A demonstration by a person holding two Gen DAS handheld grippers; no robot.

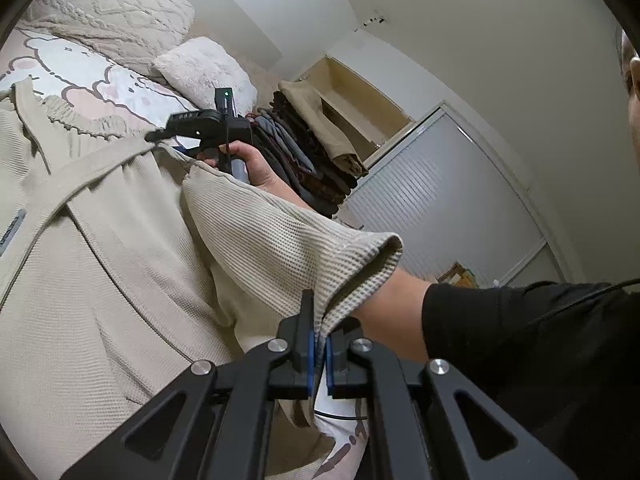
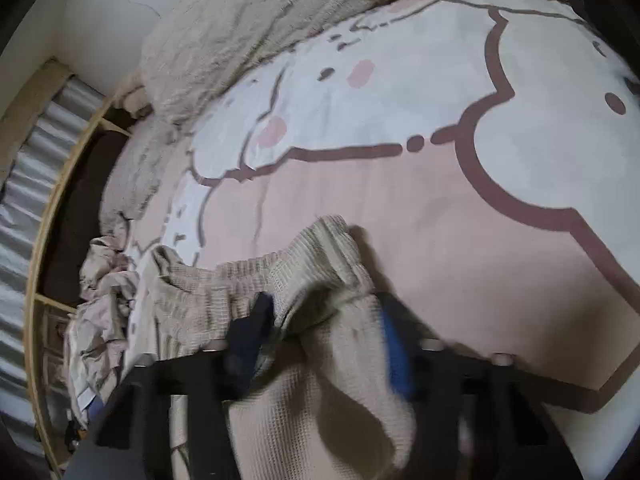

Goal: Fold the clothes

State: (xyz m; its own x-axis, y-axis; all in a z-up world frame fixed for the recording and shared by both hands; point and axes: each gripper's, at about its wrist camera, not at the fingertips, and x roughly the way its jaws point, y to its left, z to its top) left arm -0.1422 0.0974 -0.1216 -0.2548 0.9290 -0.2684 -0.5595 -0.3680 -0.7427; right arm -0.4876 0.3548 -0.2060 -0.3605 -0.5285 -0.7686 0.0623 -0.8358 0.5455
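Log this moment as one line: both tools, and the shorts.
left tool: shut on shorts hem | right tool: jaws apart, waistband between | shorts: on blanket

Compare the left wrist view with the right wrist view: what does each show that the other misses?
Left wrist only: the left claw shut on the beige waffle-knit garment's hem, the person's black sleeve, and a stack of folded clothes.
Right wrist only: the garment's elastic waistband between the right claw's apart jaws.
Both: the garment and the cartoon-print bedspread.
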